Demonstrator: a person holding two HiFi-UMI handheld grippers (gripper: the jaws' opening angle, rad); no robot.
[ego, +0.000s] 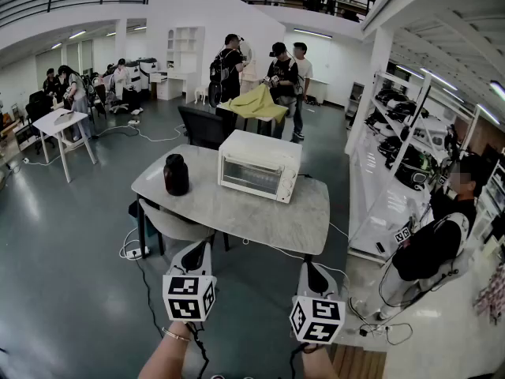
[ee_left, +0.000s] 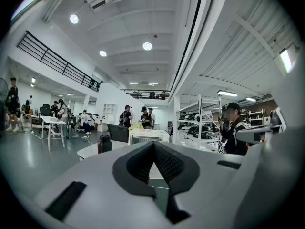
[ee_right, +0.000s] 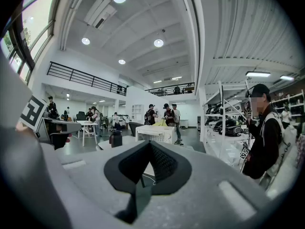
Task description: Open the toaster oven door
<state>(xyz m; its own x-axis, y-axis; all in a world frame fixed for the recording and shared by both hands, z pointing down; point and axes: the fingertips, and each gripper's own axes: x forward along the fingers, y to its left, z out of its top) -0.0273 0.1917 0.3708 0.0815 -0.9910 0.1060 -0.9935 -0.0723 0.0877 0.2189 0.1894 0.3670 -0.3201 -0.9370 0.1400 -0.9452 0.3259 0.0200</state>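
A white toaster oven point(ego: 259, 164) stands on the pale marble table point(ego: 260, 219), its glass door facing me and closed. It shows small and far off in the left gripper view point(ee_left: 147, 136) and in the right gripper view point(ee_right: 155, 133). My left gripper point(ego: 195, 253) and right gripper point(ego: 309, 272) hang side by side over the floor, short of the table's near edge and well away from the oven. Both are shut with nothing between the jaws: the left gripper's point(ee_left: 153, 143) and the right gripper's point(ee_right: 150, 142) dark pads meet at the tip.
A dark jar point(ego: 175, 174) stands on the table left of the oven. A pale chair point(ego: 170, 226) is tucked under the near left edge and a black chair point(ego: 202, 126) stands behind. A person point(ego: 438, 235) stands at the right by white shelving point(ego: 394, 144). Cables lie on the floor.
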